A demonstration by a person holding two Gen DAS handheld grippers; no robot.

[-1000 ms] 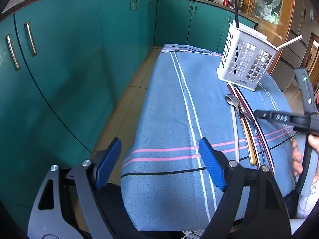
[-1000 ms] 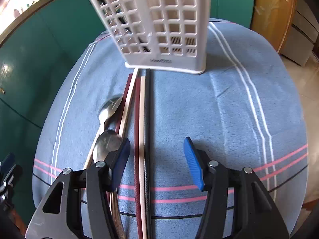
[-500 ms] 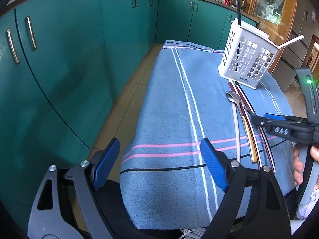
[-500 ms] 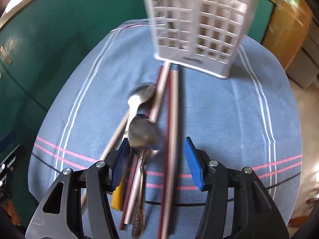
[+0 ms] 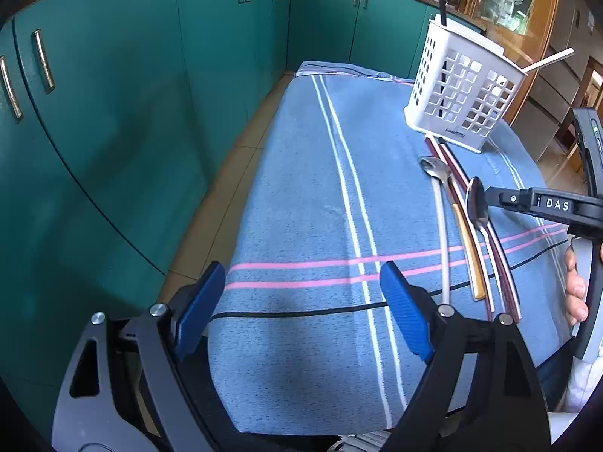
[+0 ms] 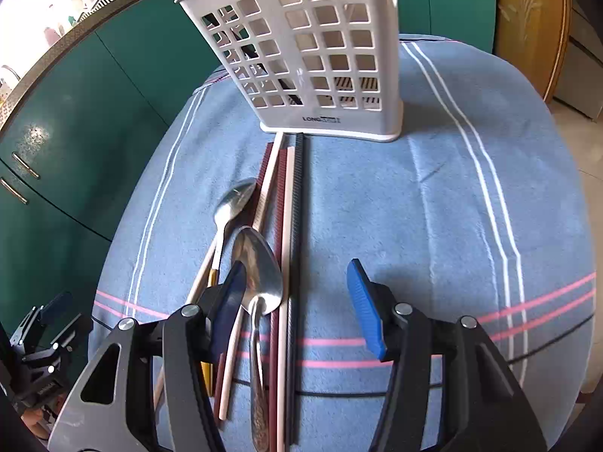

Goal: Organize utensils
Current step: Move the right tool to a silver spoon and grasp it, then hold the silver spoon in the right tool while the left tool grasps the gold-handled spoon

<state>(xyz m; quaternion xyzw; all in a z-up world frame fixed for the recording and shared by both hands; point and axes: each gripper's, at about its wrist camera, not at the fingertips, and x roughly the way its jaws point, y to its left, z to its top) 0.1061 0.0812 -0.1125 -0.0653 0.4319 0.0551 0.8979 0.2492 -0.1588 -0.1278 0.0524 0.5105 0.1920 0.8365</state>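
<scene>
Right gripper [image 6: 297, 301] has swung rightward, jaws spread; left gripper [image 5: 305, 312] likewise spread.

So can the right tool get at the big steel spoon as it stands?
Probably yes. The right tool is open just above the big steel spoon, whose bowl lies beside its left finger. Nothing covers the spoon, though chopsticks lie tight alongside and could get caught too.

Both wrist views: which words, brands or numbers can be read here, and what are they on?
"DAS": white letters on the black side of the right claw, seen in the left wrist view.
"LONG...": dark brand mark at the base of the white utensil basket; the letters after it are too blurred to read.
No other text is legible.
</scene>
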